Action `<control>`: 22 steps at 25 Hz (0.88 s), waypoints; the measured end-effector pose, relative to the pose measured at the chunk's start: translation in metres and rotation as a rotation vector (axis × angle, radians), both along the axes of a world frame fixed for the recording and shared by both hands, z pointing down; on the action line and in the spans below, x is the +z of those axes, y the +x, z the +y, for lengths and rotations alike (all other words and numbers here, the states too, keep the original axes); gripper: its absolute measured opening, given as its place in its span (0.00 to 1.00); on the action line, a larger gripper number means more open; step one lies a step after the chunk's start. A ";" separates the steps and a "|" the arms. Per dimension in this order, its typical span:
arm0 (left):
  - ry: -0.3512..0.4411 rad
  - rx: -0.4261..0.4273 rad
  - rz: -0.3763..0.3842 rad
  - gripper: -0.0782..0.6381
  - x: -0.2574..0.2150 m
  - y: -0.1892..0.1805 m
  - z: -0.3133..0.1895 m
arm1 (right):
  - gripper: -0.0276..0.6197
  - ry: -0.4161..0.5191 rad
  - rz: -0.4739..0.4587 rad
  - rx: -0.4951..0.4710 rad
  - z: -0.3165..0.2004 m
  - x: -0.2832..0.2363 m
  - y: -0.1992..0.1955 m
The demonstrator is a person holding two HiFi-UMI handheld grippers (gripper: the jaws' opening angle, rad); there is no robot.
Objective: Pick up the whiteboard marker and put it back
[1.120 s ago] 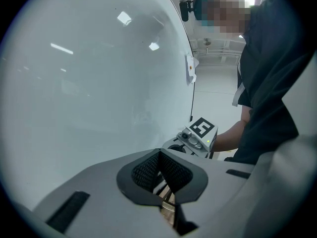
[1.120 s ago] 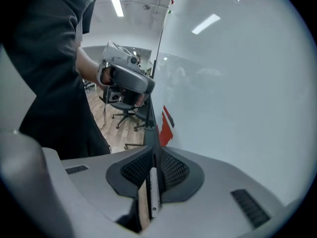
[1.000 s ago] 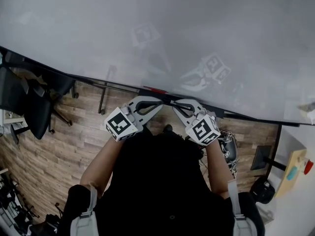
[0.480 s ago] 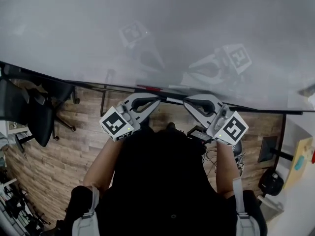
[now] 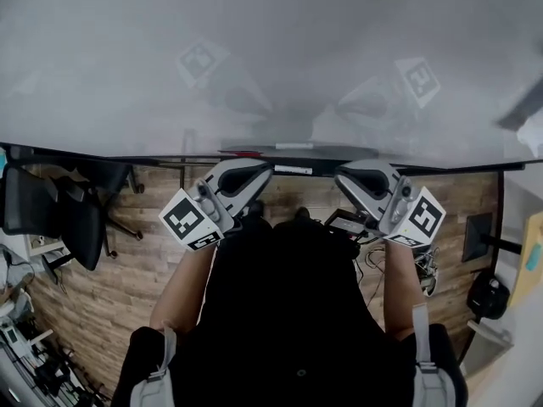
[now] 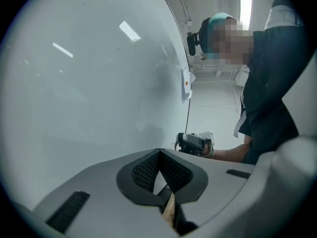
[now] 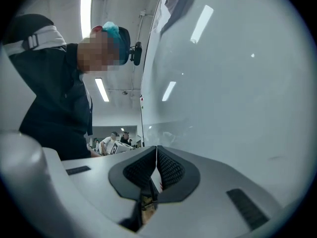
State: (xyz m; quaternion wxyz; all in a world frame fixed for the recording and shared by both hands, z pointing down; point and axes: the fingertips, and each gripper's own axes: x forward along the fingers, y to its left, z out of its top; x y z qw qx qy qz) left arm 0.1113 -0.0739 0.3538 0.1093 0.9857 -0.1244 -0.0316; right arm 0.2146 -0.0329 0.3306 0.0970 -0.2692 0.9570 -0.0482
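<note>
The whiteboard marker [image 5: 242,153], a slim red stick too small to make out well, lies on the dark tray [image 5: 127,155] along the whiteboard's [image 5: 271,58] lower edge, at the centre of the head view. Just below it in the frame is the left gripper [image 5: 257,173], its jaws pressed together on nothing. The right gripper [image 5: 346,175] sits further right, its jaws also pressed together with nothing between them. At lower left, an office chair [image 5: 51,214] stands on the wooden floor [image 5: 110,287].
</note>
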 end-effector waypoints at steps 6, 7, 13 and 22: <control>0.002 0.021 -0.001 0.13 -0.004 0.020 0.009 | 0.07 -0.017 -0.008 -0.062 0.009 0.008 0.000; -0.001 0.019 -0.001 0.13 -0.004 0.023 0.011 | 0.07 -0.018 0.009 -0.075 0.011 0.011 -0.001; -0.031 -0.009 -0.010 0.13 0.010 0.027 0.025 | 0.07 -0.029 0.034 -0.112 0.017 0.018 0.002; -0.072 -0.012 -0.007 0.13 0.027 0.042 0.044 | 0.07 -0.073 0.002 -0.055 0.028 0.033 0.028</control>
